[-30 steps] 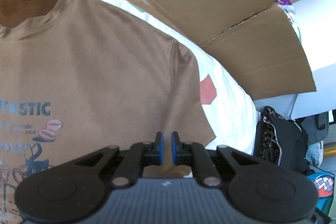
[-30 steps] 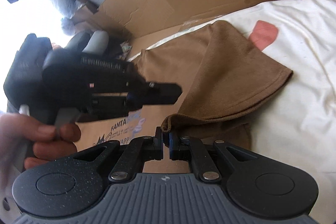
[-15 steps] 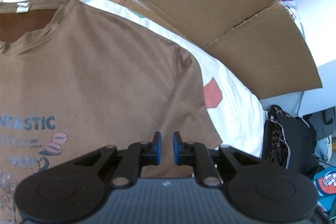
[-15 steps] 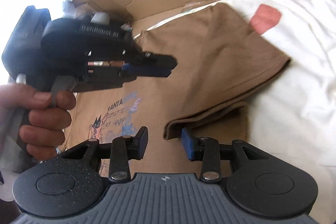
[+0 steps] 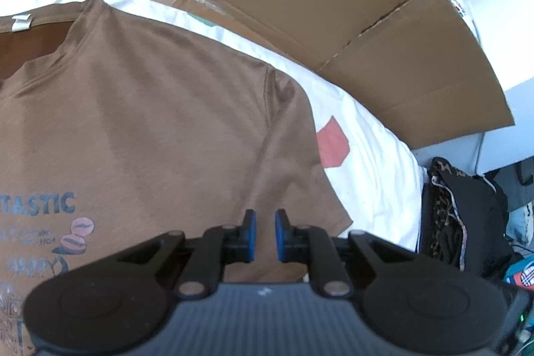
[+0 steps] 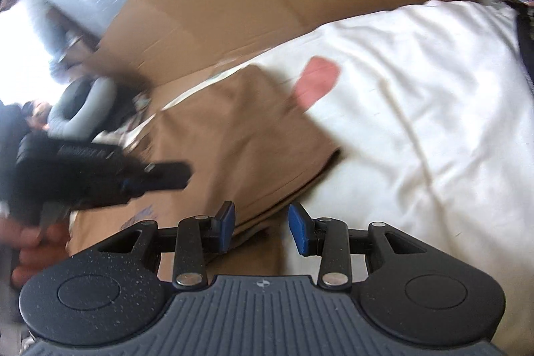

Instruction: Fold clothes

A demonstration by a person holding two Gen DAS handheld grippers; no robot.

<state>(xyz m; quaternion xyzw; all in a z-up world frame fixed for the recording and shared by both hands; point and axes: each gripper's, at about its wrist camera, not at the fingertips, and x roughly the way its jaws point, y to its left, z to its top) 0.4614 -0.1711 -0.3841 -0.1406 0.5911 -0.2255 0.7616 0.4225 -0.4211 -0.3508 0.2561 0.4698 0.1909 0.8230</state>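
A brown T-shirt [image 5: 160, 129] lies flat, print side up, on a white sheet [image 5: 373, 155] that bears a red patch [image 5: 332, 147]. Flattened cardboard [image 5: 333, 5] stands behind it, from eleven to two o'clock in the left wrist view. A dark heap of clothing [image 5: 467, 216] sits off the sheet's edge at four o'clock.

Left gripper [image 5: 265, 236]: hovers over the shirt near its sleeve hem. The blue pads stand a narrow gap apart, with nothing pinched between them; cloth shows through the gap, underneath.

Right gripper [image 6: 262, 227]: the jaws have just been opening and now stand moderately wide. The folded-over sleeve [image 6: 240, 135] lies on the shirt body, its doubled edge running below and between the pads, and neither pad presses on it (the picture is motion-blurred, so fine contact cannot be judged).

In the right wrist view the left gripper appears at nine o'clock, held by a hand [image 6: 30, 239] at eight o'clock, above the shirt's printed chest. The sheet fills that view from one to four o'clock.
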